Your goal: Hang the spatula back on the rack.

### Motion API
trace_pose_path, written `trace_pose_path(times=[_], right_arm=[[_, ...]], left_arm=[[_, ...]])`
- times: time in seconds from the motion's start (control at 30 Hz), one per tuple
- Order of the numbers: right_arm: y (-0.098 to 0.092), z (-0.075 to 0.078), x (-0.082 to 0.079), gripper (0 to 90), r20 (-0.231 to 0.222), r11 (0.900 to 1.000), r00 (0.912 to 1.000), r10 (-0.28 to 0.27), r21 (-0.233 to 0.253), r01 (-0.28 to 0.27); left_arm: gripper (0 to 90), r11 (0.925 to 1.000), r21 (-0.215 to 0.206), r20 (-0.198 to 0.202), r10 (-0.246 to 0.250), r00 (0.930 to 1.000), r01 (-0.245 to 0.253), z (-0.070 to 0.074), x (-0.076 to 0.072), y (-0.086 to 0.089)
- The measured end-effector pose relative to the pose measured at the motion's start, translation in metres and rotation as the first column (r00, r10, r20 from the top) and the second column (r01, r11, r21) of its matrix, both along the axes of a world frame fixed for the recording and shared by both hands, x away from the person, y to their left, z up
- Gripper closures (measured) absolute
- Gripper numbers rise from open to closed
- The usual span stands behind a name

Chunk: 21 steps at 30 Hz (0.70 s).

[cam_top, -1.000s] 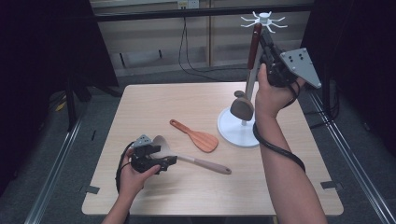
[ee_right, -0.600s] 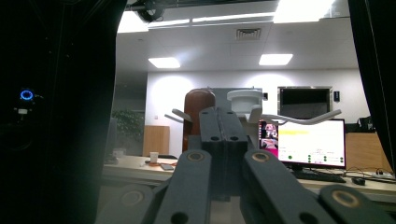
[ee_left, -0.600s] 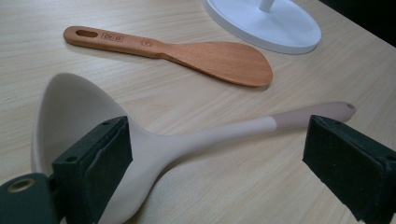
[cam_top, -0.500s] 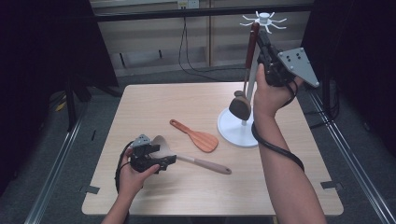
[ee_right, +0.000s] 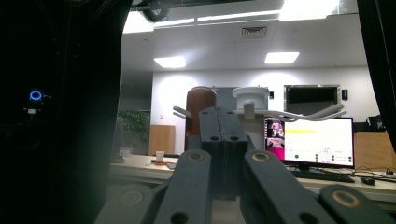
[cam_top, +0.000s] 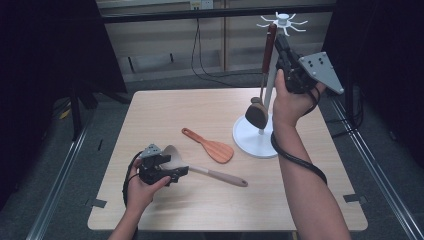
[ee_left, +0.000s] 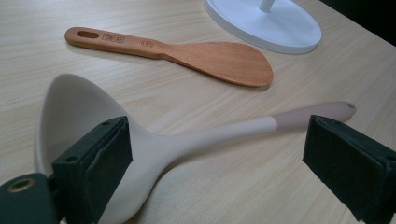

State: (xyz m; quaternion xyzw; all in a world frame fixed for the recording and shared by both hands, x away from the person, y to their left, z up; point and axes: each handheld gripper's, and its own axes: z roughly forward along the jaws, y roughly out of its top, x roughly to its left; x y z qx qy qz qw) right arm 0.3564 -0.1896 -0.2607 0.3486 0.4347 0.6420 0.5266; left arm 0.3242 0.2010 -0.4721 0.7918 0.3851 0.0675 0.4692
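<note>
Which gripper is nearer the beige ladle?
Left. The left gripper sits at the beige ladle, open jaws either side of its neck; the right gripper is raised by the rack top, jaws shut.

Left gripper [cam_top: 172, 169]: compact black body, small grey plate on top, black cable [cam_top: 129, 176] looped beside the wrist. In its own view the two jaws carried thick dark-green square pads [ee_left: 95, 165] with small screw holes, plus a brass-coloured rivet low on the left. Right gripper [cam_top: 281, 44]: black housing, grey three-cornered plate [cam_top: 322, 70] with several holes, black cable coiled round the forearm. Its linkage arms were dark grey with round pivots. Forearms bare, no sleeves.
</note>
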Motion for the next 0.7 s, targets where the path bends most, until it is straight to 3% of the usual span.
trace_pose_path(times=[0.13, 0.47, 0.7], right_arm=[[-0.002, -0.004, -0.004, 90.0, -0.005, 1.000, 0.9998, 0.020, -0.020, -0.020], [-0.011, -0.018, -0.018, 88.8, 0.001, 0.998, 0.9977, 0.067, -0.006, -0.067], [-0.015, -0.031, -0.029, 82.3, 0.000, 0.994, 0.9940, 0.109, 0.006, -0.109]], left_arm=[[8.0, 1.0000, 0.007, 0.001, -0.002, 1.0000, 0.002, 0.000, 0.000, -0.001], [7.9, 0.9999, 0.009, 0.004, -0.008, 1.0000, 0.008, 0.000, -0.001, -0.004], [7.8, 0.9999, 0.012, 0.004, -0.005, 1.0000, 0.005, 0.001, -0.002, -0.005]])
